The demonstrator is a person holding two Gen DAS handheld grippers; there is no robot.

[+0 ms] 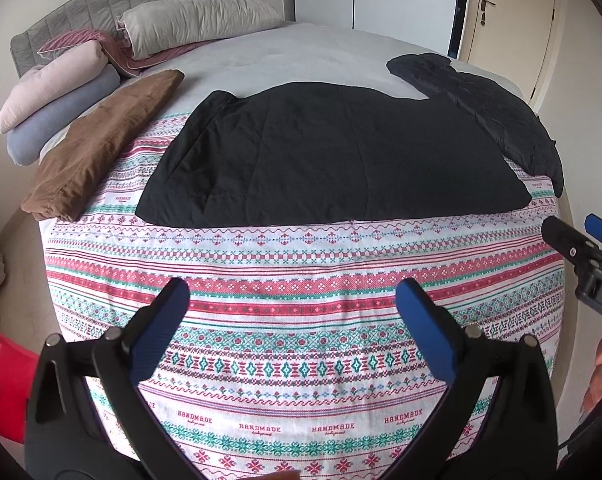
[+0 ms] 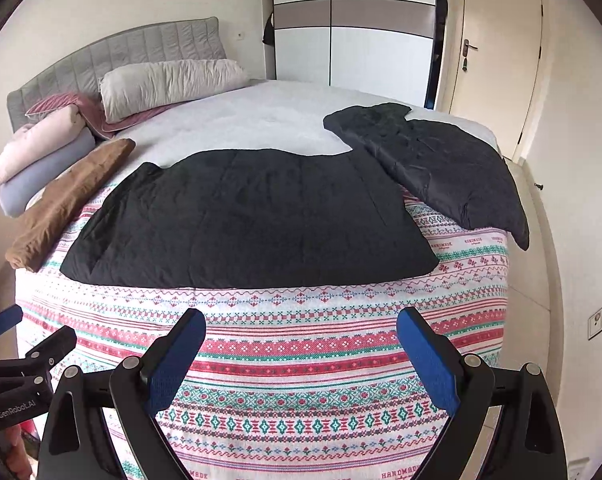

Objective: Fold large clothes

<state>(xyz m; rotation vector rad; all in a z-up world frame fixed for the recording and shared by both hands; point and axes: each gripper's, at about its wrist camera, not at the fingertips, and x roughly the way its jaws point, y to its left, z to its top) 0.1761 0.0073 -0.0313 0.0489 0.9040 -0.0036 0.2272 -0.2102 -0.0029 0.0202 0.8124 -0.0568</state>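
Observation:
A large black quilted garment (image 1: 333, 156) (image 2: 253, 216) lies spread flat across the patterned bedspread (image 1: 301, 344) (image 2: 301, 356). One sleeve (image 1: 497, 116) (image 2: 441, 168) stretches toward the bed's right edge, its cuff hanging over. My left gripper (image 1: 293, 292) hovers open over the bed's foot, short of the garment's hem, with nothing between its blue pads. My right gripper (image 2: 301, 320) is also open and empty at the same distance from the hem. Each gripper shows at the other view's edge: the right gripper (image 1: 577, 236), the left gripper (image 2: 29, 332).
A folded brown garment (image 1: 105, 144) (image 2: 69, 200) lies along the bed's left side. Rolled pillows and blankets (image 1: 57, 92) (image 2: 41, 148) pile by the grey headboard (image 1: 113, 4). A wardrobe (image 2: 353, 32) and a door (image 2: 497, 56) stand behind. A red object (image 1: 5, 384) sits low left.

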